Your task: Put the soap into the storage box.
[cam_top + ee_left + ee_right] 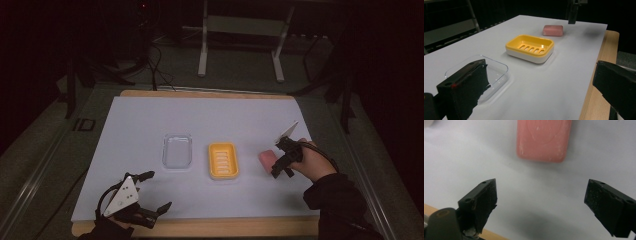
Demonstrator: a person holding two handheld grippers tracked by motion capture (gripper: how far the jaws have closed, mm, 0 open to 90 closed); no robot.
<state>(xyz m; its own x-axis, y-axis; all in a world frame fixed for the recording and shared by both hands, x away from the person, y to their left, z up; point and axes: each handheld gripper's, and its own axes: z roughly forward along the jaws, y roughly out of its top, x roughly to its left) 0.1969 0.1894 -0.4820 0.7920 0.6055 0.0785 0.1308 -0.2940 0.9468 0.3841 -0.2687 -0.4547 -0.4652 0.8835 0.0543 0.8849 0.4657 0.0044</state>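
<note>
Left gripper [151, 192]: nearest the camera, at the near left of the table, jaws spread wide and holding nothing; well apart from everything else.
Clear lid [177, 151]: an empty see-through tray lying flat on the white sheet [140, 120], left of centre; in the left gripper view it sits just beyond the left jaw [486, 75].
Soap dish [223, 160]: yellow with a slotted floor, just right of the clear lid, empty; its white base shows in the left gripper view [530, 47].
Pink soap [267, 157]: flat on the sheet right of the dish, near it but apart; seen from above in the right gripper view [544, 138].
Right gripper [283, 157]: hovering at the soap's right side, jaws wide apart and empty, soap ahead of them, not yet between.
Step in hand: likely the approach to grasp the soap.
Next move: advance and lower until the jaws straddle the bar, close, then carry it left to the dish.
</note>
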